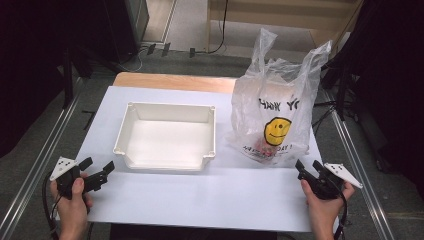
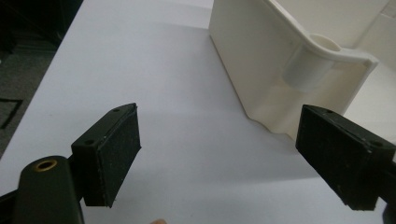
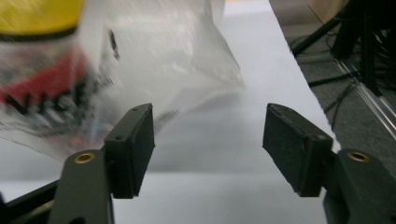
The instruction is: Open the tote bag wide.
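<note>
Both grippers, left and right, rest wide open on the table, flanking tray and bag.

White bin beside plastic bag

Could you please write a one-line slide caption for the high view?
Open left gripper and right gripper rest near a white bin and smiley plastic bag.

tray centre on table | bag just right of tray
</note>
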`<action>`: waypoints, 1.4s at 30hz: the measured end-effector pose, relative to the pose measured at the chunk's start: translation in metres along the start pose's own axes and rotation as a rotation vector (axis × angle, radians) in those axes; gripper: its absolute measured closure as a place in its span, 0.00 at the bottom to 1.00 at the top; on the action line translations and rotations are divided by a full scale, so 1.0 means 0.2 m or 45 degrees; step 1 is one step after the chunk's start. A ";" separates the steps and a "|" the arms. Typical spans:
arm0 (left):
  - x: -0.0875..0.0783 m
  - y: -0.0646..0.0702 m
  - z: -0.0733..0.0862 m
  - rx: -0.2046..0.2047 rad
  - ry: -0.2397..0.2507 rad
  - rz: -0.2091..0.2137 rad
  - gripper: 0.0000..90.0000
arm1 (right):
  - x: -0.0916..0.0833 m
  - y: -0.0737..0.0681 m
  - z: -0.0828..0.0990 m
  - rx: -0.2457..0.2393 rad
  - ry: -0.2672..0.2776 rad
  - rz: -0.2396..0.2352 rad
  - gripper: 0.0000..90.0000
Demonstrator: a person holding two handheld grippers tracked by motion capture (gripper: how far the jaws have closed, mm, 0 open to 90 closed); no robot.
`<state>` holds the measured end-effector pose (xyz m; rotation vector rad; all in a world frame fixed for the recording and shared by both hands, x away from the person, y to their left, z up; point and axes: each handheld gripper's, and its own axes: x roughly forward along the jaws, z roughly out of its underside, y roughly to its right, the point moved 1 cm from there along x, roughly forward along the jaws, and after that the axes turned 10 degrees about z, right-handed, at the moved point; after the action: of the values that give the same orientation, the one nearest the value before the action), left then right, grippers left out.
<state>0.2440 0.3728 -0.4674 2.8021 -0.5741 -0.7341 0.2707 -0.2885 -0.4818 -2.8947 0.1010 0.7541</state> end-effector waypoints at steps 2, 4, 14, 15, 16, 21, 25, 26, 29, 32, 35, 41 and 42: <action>0.00 0.01 0.00 0.009 0.003 -0.007 0.15 | -0.02 0.00 -0.04 0.008 0.035 -0.037 0.44; -0.01 0.00 -0.01 0.014 0.021 -0.011 0.15 | -0.03 -0.01 -0.06 0.004 0.067 -0.049 0.44; -0.06 0.07 -0.16 -0.001 0.130 0.052 0.15 | -0.08 -0.06 -0.35 0.011 0.277 -0.106 0.49; -0.06 0.10 -0.18 0.013 0.136 0.065 0.15 | -0.08 -0.06 -0.35 0.011 0.277 -0.106 0.49; -0.06 0.12 -0.20 0.025 0.143 0.076 0.15 | -0.08 -0.07 -0.38 0.014 0.296 -0.102 0.49; -0.01 0.25 -0.28 0.068 0.138 0.143 0.15 | -0.02 -0.13 -0.53 -0.007 0.319 -0.102 0.42; 0.06 0.34 -0.33 0.096 0.133 0.192 0.15 | 0.02 -0.16 -0.59 -0.014 0.290 -0.098 0.37; 0.08 0.37 -0.34 0.102 0.130 0.202 0.15 | 0.05 -0.18 -0.62 -0.009 0.257 -0.105 0.30; 0.15 0.45 -0.38 0.134 0.111 0.230 0.15 | 0.08 -0.20 -0.65 -0.013 0.198 -0.092 0.25; 0.23 0.56 -0.44 0.173 0.092 0.276 0.15 | 0.14 -0.21 -0.69 0.041 0.123 -0.104 0.18; 0.27 0.61 -0.46 0.193 0.091 0.297 0.15 | 0.18 -0.21 -0.72 0.068 0.099 -0.098 0.17; 0.39 0.77 -0.50 0.257 0.066 0.350 0.16 | 0.23 -0.20 -0.73 0.087 0.050 -0.123 0.17; 0.41 0.79 -0.50 0.265 0.057 0.358 0.16 | 0.24 -0.20 -0.73 0.084 0.044 -0.122 0.17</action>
<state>0.3100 0.2035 -0.3730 2.8239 -1.0652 -0.5829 0.3858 -0.2741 -0.3739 -2.8277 -0.0094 0.6713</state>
